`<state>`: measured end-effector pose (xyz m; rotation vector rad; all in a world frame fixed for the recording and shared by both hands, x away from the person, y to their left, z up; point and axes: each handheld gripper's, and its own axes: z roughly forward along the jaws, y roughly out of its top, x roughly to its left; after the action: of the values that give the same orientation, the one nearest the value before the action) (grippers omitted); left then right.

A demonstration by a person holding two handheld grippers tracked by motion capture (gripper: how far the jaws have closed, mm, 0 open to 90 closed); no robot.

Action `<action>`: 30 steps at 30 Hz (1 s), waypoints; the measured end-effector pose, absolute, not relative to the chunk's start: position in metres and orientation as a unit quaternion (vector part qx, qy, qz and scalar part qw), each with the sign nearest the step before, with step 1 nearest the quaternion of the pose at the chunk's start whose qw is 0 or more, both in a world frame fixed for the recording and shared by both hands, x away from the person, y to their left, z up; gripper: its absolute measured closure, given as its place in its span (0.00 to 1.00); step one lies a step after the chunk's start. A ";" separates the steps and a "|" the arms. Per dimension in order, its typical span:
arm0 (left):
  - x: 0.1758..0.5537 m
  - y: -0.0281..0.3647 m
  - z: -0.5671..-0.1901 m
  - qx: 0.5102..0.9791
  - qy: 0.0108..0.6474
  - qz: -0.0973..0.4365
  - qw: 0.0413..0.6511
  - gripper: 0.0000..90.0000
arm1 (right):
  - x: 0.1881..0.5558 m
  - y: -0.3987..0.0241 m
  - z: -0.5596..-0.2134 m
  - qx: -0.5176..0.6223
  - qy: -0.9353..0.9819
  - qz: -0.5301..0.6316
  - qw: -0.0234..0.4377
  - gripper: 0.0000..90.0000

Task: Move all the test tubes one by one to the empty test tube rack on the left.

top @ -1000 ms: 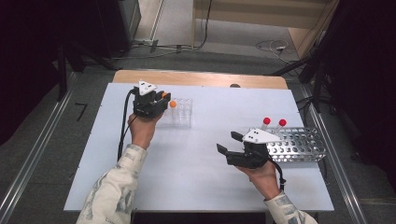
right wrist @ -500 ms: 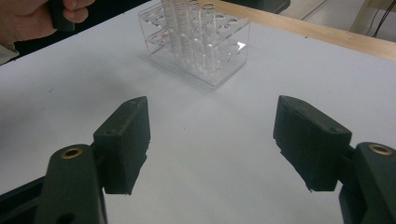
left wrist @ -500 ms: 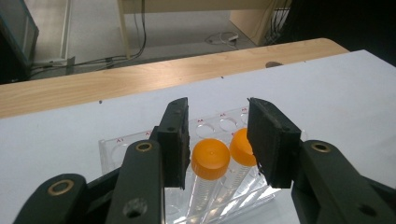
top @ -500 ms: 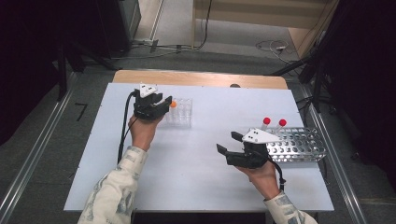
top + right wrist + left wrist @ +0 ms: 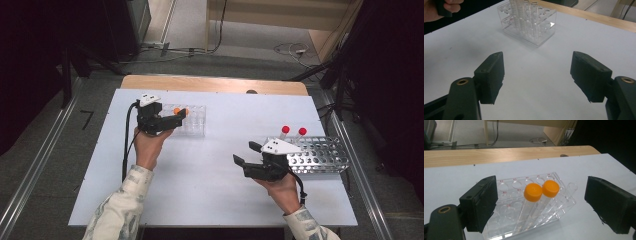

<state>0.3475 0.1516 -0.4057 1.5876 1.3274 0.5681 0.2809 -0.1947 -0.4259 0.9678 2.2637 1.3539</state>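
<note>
Two orange-cap tubes point(image 5: 533, 195) now stand side by side in the clear rack point(image 5: 192, 120), far-left on the desk point(image 5: 215, 195). Left claw point(image 5: 541, 205) jaws have just been opening, released, tubes between them untouched. Right claw point(image 5: 246, 154) spread wide, nothing in it, near the metal rack point(image 5: 320, 157) w/ two red-cap tubes point(image 5: 285, 131) left to move, prob.
</note>
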 end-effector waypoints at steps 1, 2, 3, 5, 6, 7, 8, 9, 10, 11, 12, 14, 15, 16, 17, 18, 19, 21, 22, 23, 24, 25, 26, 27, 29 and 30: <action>0.345 0.151 -0.406 0.649 0.544 0.234 0.478 0.13 | 0.281 -0.196 -0.426 0.340 0.794 0.476 0.165 0.29; 0.343 0.151 -0.407 0.650 0.542 0.236 0.477 0.12 | 0.280 -0.197 -0.426 0.341 0.794 0.476 0.166 0.29; 0.341 0.151 -0.408 0.650 0.539 0.238 0.480 0.12 | 0.280 -0.199 -0.425 0.342 0.793 0.476 0.168 0.28; 0.337 0.151 -0.409 0.651 0.538 0.240 0.480 0.12 | 0.280 -0.202 -0.425 0.344 0.791 0.477 0.170 0.29; 0.336 0.150 -0.409 0.650 0.538 0.240 0.479 0.12 | 0.279 -0.204 -0.424 0.347 0.789 0.477 0.170 0.29; 0.334 0.150 -0.409 0.650 0.539 0.243 0.478 0.12 | 0.279 -0.207 -0.424 0.348 0.789 0.477 0.172 0.28; 0.332 0.151 -0.410 0.648 0.539 0.244 0.479 0.10 | 0.279 -0.209 -0.424 0.349 0.787 0.478 0.173 0.28; 0.331 0.151 -0.410 0.648 0.538 0.246 0.479 0.11 | 0.278 -0.212 -0.423 0.352 0.786 0.477 0.175 0.28; 0.329 0.150 -0.411 0.646 0.540 0.249 0.478 0.11 | 0.278 -0.215 -0.423 0.354 0.784 0.479 0.177 0.28; 0.328 0.150 -0.411 0.647 0.538 0.251 0.479 0.11 | 0.277 -0.219 -0.423 0.357 0.782 0.478 0.179 0.28; 0.326 0.150 -0.411 0.648 0.537 0.254 0.477 0.11 | 0.276 -0.223 -0.422 0.360 0.780 0.479 0.181 0.28; 0.323 0.149 -0.411 0.647 0.537 0.254 0.478 0.11 | 0.275 -0.231 -0.421 0.364 0.776 0.480 0.185 0.29; 0.321 0.149 -0.411 0.647 0.536 0.257 0.478 0.11 | 0.274 -0.235 -0.420 0.368 0.773 0.482 0.187 0.29; 0.320 0.149 -0.411 0.647 0.534 0.255 0.481 0.12 | 0.273 -0.240 -0.419 0.372 0.770 0.483 0.189 0.29; 0.318 0.149 -0.411 0.647 0.534 0.256 0.481 0.12 | 0.272 -0.245 -0.418 0.374 0.767 0.484 0.192 0.29; 0.317 0.149 -0.411 0.646 0.534 0.256 0.481 0.12 | 0.271 -0.250 -0.417 0.379 0.765 0.483 0.195 0.29; 0.316 0.149 -0.411 0.647 0.533 0.257 0.481 0.12 | 0.271 -0.255 -0.416 0.381 0.763 0.482 0.201 0.29; 0.315 0.150 -0.411 0.647 0.532 0.255 0.483 0.12 | 0.270 -0.265 -0.416 0.390 0.757 0.479 0.212 0.29; 0.314 0.150 -0.412 0.647 0.533 0.254 0.483 0.12 | 0.270 -0.270 -0.416 0.393 0.756 0.479 0.214 0.29; 0.314 0.151 -0.412 0.647 0.532 0.255 0.483 0.12 | 0.270 -0.275 -0.416 0.399 0.753 0.477 0.215 0.29; 0.314 0.151 -0.412 0.647 0.532 0.254 0.483 0.12 | 0.270 -0.280 -0.417 0.405 0.750 0.474 0.220 0.29; 0.313 0.150 -0.412 0.647 0.532 0.253 0.484 0.12 | 0.271 -0.285 -0.418 0.411 0.748 0.471 0.223 0.29; 0.313 0.150 -0.413 0.647 0.533 0.253 0.483 0.12 | 0.272 -0.289 -0.419 0.417 0.744 0.470 0.226 0.29; 0.314 0.150 -0.413 0.648 0.532 0.252 0.484 0.12 | 0.273 -0.293 -0.419 0.423 0.742 0.466 0.231 0.29; 0.314 0.149 -0.414 0.649 0.532 0.250 0.483 0.12 | 0.276 -0.300 -0.421 0.432 0.737 0.459 0.244 0.30; 0.314 0.149 -0.414 0.649 0.532 0.250 0.483 0.12 | 0.278 -0.304 -0.422 0.437 0.735 0.455 0.249 0.30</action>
<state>0.3137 0.1494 -0.4138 1.5819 1.2954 0.6084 0.2777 -0.3038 -0.4218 1.1919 2.0027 1.2384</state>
